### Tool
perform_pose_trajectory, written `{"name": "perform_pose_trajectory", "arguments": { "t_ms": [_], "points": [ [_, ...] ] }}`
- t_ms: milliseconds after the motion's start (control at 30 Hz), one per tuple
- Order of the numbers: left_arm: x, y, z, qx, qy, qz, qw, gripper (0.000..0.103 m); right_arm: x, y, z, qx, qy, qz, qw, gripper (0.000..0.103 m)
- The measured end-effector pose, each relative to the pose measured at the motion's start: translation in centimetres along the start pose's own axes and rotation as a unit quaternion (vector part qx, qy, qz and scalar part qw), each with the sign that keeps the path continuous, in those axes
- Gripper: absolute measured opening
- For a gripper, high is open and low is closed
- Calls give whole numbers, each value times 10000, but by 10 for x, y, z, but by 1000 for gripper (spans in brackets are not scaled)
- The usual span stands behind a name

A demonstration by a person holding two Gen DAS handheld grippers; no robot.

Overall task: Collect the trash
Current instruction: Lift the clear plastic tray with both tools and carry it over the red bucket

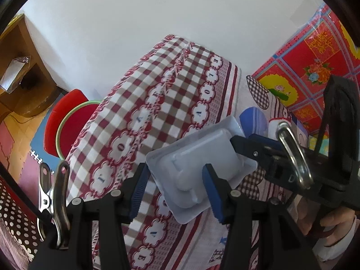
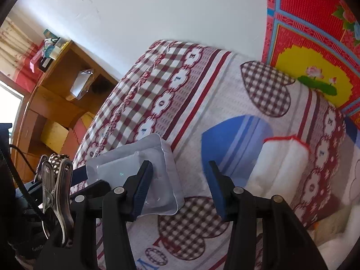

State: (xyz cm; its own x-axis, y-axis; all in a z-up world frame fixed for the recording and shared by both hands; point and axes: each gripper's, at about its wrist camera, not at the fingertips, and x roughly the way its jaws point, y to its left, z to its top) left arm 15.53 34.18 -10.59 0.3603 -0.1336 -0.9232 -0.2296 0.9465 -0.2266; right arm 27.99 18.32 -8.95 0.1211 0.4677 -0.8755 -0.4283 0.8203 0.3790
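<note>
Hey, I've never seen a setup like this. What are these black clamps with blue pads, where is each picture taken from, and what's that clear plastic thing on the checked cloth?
There is no robot here. A person holds a two-finger gripper in each hand, and a fisheye camera on each looks along its fingers. One picture comes from the left gripper, the other from the right gripper. A clear plastic tray, the trash, lies on the checked cloth. A blue striped bundle and a white one lie nearby. The left gripper straddles the tray, but I can't tell if it grips. The right gripper is open at the tray's edge.
</note>
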Motion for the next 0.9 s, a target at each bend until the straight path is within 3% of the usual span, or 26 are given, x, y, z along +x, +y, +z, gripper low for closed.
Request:
{"name": "perform_pose_trajectory", "arguments": {
  "t_ms": [167,633,900],
  "points": [
    [-4,11,-8,-77,53,-74,9999,53,3,4,-10,160,42,190,9997,50],
    [-5,21,-10,143,195,-248,9994,55,-7,8,-29,683,-123,153,9975,50],
    [1,16,-11,261,247,-349,9987,64,-1,17,-32,597,-115,-34,9981,50]
  ]
}}
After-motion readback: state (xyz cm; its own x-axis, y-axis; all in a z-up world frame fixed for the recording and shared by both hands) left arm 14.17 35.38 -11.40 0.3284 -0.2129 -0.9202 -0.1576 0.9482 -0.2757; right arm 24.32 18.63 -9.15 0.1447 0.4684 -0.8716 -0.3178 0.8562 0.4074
